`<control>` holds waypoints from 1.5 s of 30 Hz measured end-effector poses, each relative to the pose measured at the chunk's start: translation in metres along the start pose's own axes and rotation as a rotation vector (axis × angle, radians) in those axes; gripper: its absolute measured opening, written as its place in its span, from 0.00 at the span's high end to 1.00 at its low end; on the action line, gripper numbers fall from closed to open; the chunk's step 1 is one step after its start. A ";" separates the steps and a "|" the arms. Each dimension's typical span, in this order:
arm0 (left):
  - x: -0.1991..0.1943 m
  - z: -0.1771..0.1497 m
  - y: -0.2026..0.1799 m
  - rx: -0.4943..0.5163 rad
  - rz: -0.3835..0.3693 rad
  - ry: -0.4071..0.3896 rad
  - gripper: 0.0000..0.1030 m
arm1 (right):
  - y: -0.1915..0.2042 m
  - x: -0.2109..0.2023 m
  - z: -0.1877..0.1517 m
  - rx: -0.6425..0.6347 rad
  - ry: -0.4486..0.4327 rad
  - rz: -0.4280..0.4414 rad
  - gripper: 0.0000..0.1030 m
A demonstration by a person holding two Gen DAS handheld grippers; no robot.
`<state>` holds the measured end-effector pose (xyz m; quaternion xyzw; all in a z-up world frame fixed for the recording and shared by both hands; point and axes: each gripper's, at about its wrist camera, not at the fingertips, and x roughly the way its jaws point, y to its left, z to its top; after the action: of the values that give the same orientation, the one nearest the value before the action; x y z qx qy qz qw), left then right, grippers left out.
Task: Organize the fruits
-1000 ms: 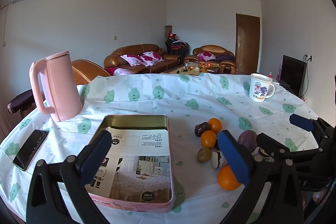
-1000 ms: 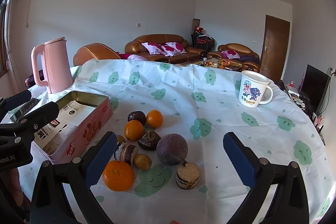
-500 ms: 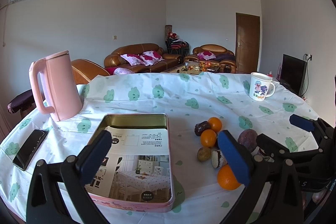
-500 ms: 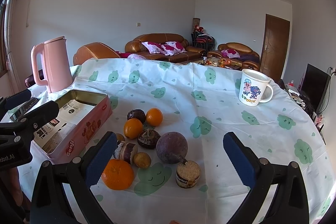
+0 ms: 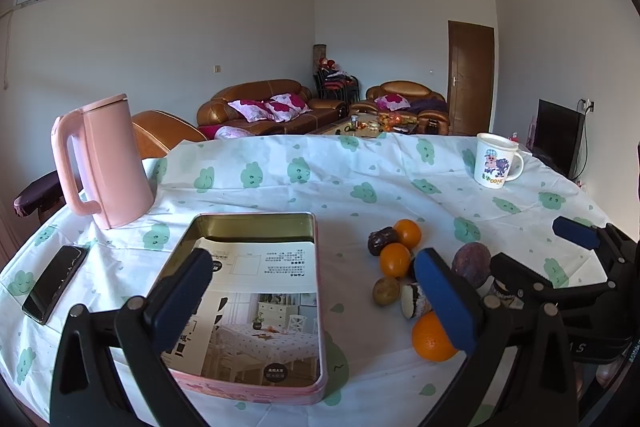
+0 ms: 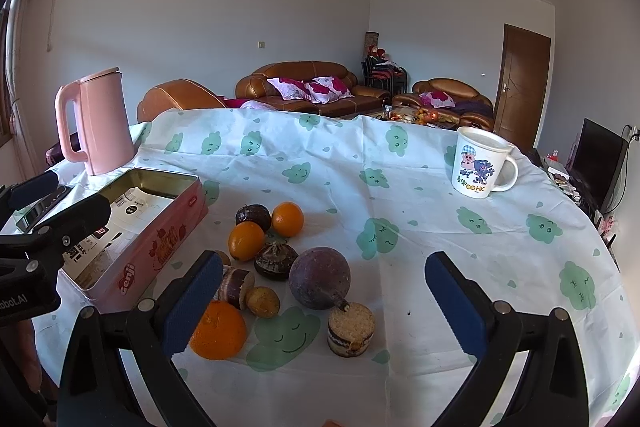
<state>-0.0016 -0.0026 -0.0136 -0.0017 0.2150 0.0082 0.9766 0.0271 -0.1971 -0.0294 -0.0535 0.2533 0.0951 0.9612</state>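
A cluster of fruit lies on the cloud-print tablecloth: a large orange (image 6: 218,331), two small oranges (image 6: 246,240) (image 6: 287,218), a round purple fruit (image 6: 319,277), dark fruits (image 6: 253,214), a small brown fruit (image 6: 262,301) and cut sugarcane pieces (image 6: 351,327). The open pink tin (image 5: 248,307) with a leaflet inside sits left of them. My left gripper (image 5: 316,301) hovers open over the tin's near right part. My right gripper (image 6: 322,301) is open just in front of the fruit, nothing between its fingers.
A pink kettle (image 5: 100,163) stands at the back left, a black phone (image 5: 54,283) lies by the left edge, and a cartoon mug (image 6: 478,165) stands at the back right. Sofas and a door fill the room behind the table.
The right wrist view has crept slightly closer to the fruit cluster. The left gripper has hardly moved.
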 end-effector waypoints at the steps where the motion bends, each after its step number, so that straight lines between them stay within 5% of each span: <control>1: 0.000 0.000 0.000 0.001 0.001 0.001 0.00 | -0.001 0.000 0.000 0.002 0.002 0.000 0.01; 12: 0.012 -0.009 -0.025 0.031 -0.043 0.042 0.00 | -0.026 0.008 -0.017 -0.004 0.041 -0.073 0.01; 17: 0.016 -0.018 -0.046 0.065 -0.091 0.066 0.01 | -0.050 0.011 -0.027 0.060 0.072 -0.038 0.01; 20: 0.022 -0.024 -0.058 0.095 -0.118 0.098 0.12 | -0.048 0.013 -0.028 0.051 0.079 0.016 0.02; 27: 0.036 -0.038 -0.075 0.127 -0.178 0.166 0.24 | -0.034 0.034 -0.037 -0.004 0.177 0.087 0.33; 32: 0.045 -0.042 -0.080 0.133 -0.217 0.221 0.35 | -0.030 0.042 -0.040 -0.021 0.226 0.102 0.44; 36: 0.052 -0.043 -0.080 0.127 -0.259 0.263 0.43 | -0.033 0.047 -0.041 -0.007 0.254 0.129 0.66; 45: 0.054 -0.045 -0.080 0.129 -0.302 0.279 0.54 | -0.034 0.040 -0.042 -0.004 0.209 0.147 0.66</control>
<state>0.0300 -0.0823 -0.0773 0.0273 0.3454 -0.1523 0.9256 0.0485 -0.2303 -0.0835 -0.0461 0.3553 0.1599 0.9198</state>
